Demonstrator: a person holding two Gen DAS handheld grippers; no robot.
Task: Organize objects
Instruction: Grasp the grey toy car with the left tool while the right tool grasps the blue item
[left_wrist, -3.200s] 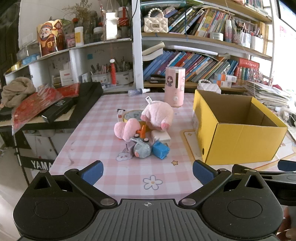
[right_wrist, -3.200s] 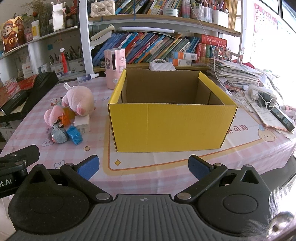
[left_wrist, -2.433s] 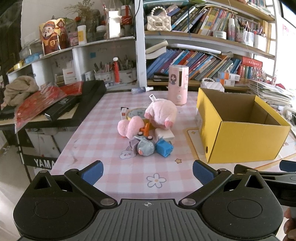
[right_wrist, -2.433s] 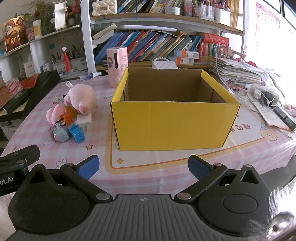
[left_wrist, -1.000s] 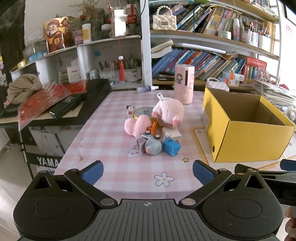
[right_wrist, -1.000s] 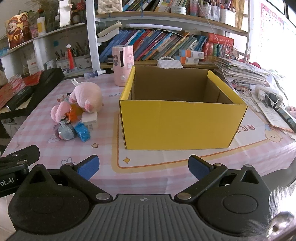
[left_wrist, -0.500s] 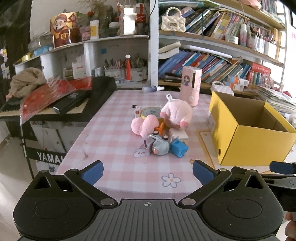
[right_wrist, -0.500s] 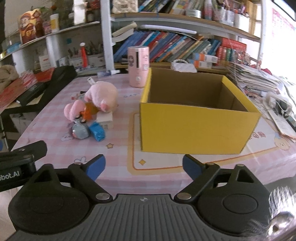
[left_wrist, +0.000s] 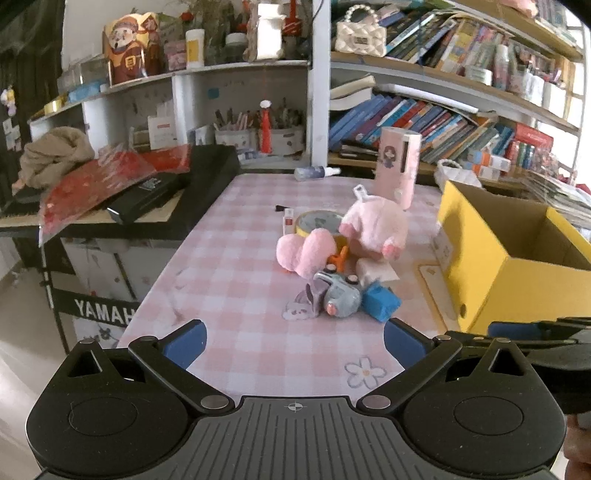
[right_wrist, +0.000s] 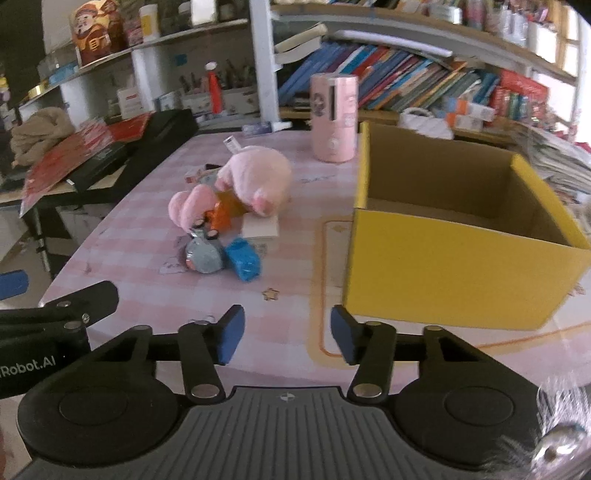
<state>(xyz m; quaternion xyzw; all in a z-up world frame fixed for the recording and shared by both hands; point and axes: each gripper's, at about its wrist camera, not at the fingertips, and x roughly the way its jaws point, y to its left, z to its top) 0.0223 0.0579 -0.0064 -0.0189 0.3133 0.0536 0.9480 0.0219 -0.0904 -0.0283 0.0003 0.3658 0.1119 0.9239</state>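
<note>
A heap of small things lies mid-table: a pink plush pig (left_wrist: 373, 227) (right_wrist: 255, 175), a grey toy (left_wrist: 340, 295) (right_wrist: 203, 253), a blue block (left_wrist: 380, 300) (right_wrist: 243, 260), a white box (right_wrist: 260, 226) and a tape roll (left_wrist: 316, 221). An open yellow cardboard box (left_wrist: 513, 273) (right_wrist: 461, 266) stands to their right. My left gripper (left_wrist: 293, 341) hovers open near the table's front edge, short of the heap. My right gripper (right_wrist: 286, 334) hangs over the pink cloth left of the box; its jaws are closing with nothing between them.
A tall pink cylinder (left_wrist: 399, 166) (right_wrist: 334, 116) stands behind the heap, a small spray bottle (left_wrist: 316, 172) at the table's back. A black keyboard (left_wrist: 147, 192) with red packets lies left of the table. Bookshelves (left_wrist: 424, 110) fill the back.
Both grippers have shifted left, so the heap and the yellow box slid right in both views. The right gripper's fingers have drawn much closer together.
</note>
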